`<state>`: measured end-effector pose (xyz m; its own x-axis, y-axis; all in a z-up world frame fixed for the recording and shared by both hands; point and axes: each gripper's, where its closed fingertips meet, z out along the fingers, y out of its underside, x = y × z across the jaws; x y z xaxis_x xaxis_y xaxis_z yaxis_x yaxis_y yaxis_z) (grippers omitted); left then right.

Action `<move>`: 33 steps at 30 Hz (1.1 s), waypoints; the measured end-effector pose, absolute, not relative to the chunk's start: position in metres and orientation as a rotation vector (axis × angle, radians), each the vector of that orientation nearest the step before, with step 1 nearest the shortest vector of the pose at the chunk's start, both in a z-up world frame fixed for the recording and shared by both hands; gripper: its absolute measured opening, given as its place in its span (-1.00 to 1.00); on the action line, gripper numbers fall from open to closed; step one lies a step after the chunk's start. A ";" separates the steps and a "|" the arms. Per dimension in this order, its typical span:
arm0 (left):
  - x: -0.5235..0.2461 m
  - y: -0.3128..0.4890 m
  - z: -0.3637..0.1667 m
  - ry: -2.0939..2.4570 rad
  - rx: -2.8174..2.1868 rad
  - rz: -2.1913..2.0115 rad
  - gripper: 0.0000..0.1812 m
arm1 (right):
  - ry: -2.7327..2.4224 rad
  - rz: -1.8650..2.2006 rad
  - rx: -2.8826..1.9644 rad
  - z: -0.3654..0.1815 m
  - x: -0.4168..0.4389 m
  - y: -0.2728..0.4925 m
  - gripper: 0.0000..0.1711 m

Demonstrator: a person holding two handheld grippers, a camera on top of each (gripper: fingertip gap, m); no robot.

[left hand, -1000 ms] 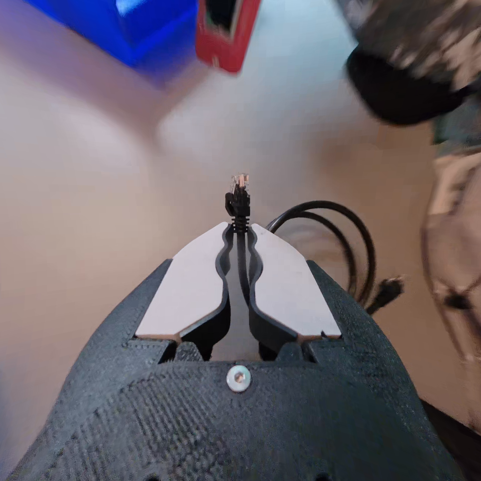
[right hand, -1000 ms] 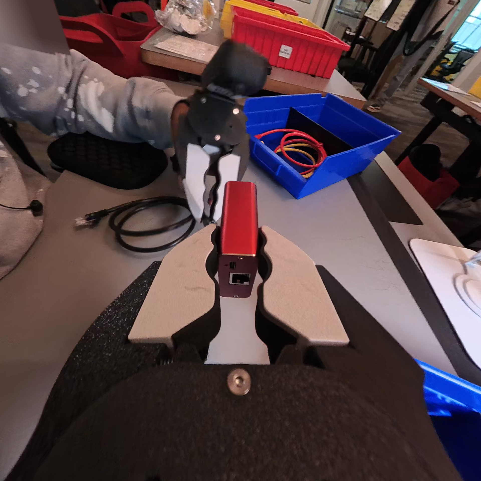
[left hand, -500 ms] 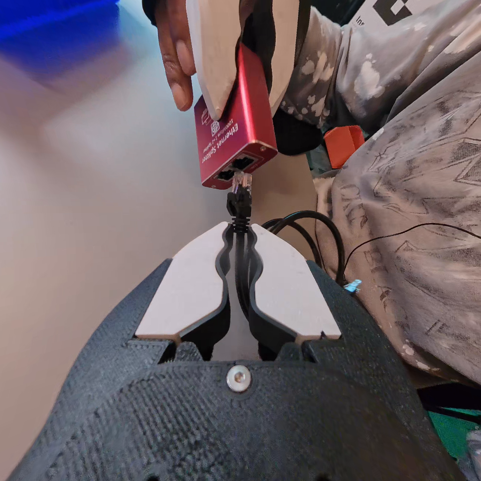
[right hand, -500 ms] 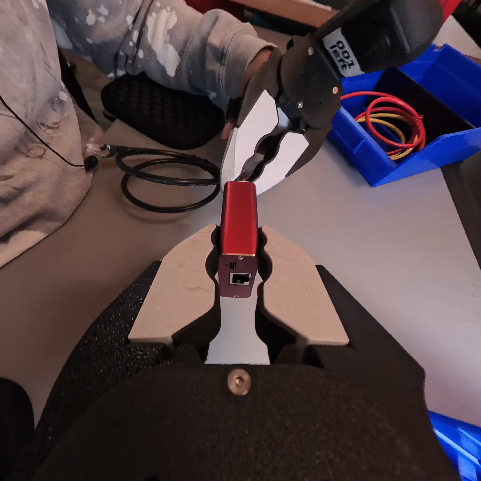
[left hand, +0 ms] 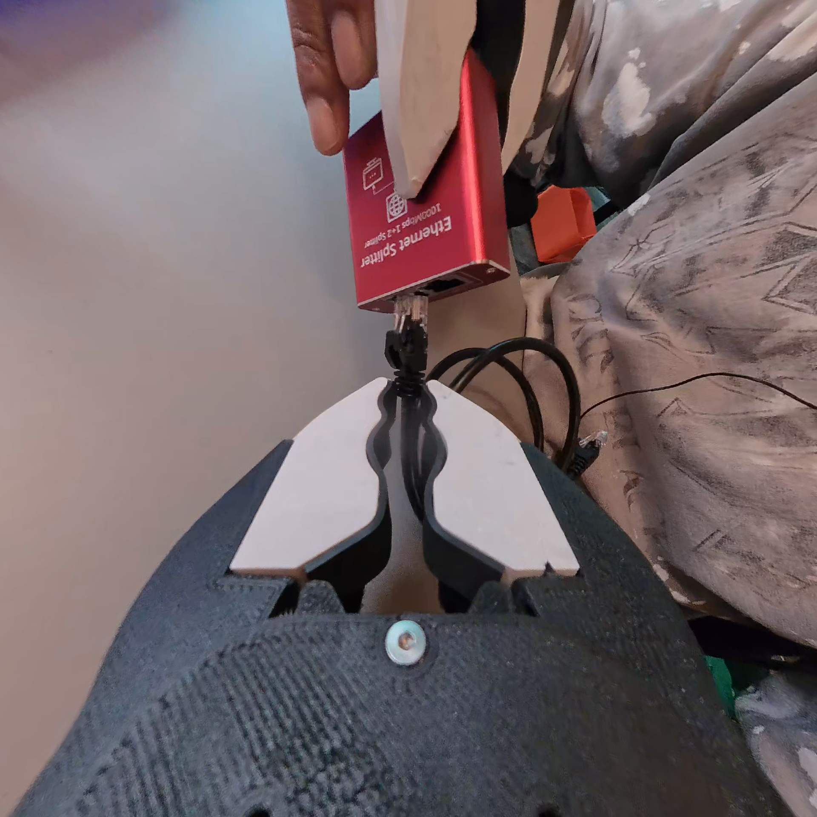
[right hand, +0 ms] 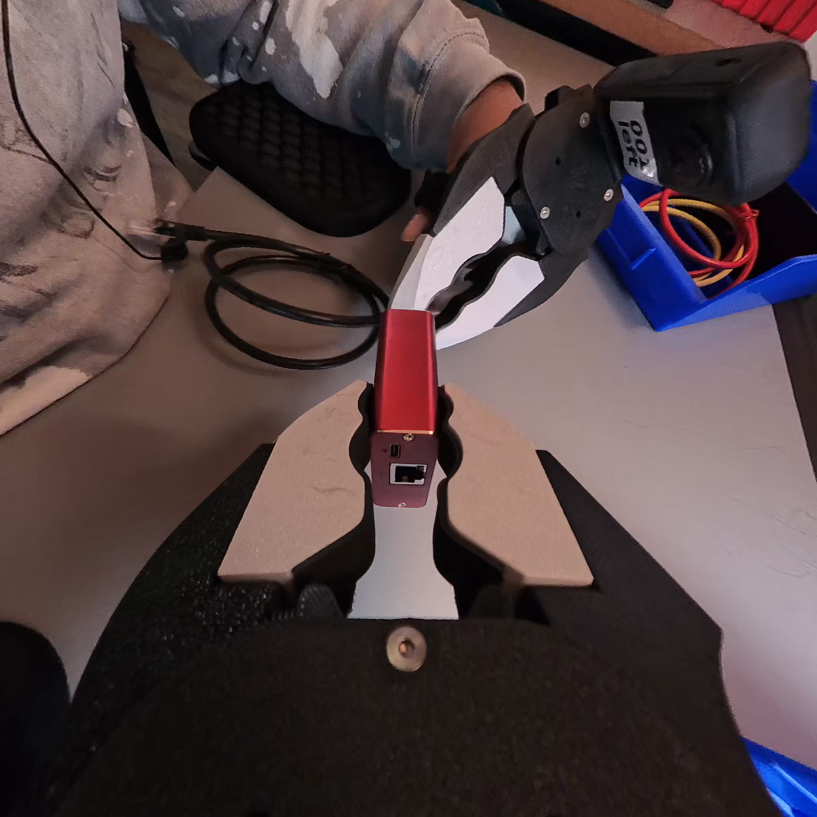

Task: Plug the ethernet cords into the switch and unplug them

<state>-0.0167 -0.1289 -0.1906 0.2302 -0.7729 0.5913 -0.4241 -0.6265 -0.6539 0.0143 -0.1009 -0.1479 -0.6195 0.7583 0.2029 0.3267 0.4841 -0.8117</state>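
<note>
Plug has reached the port mouth

Since a half-second ago the left tool (left hand: 406, 389), clamped on the black ethernet cord (left hand: 406, 349), has closed in; right tool (right hand: 404, 393) grips the red switch (right hand: 404, 376) above the tabletop (right hand: 619, 442), insertion barely begun.

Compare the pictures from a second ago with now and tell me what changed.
The left gripper carried the black cord's plug to the red switch; its clear tip now meets the left port on the near end face, with its depth unclear. Both grippers stayed shut on cord and switch; the right gripper tilted.
</note>
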 end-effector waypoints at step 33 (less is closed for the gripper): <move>-0.014 -0.107 -0.126 0.921 -1.794 -1.292 -0.89 | -1.800 1.396 -0.889 -0.096 0.011 -0.086 -0.69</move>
<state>-0.0141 -0.1070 -0.1265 0.2389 -0.8659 0.4396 -0.1337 -0.4777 -0.8683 0.0114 -0.0856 -0.0965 -0.5337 0.8391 0.1055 0.1070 0.1907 -0.9758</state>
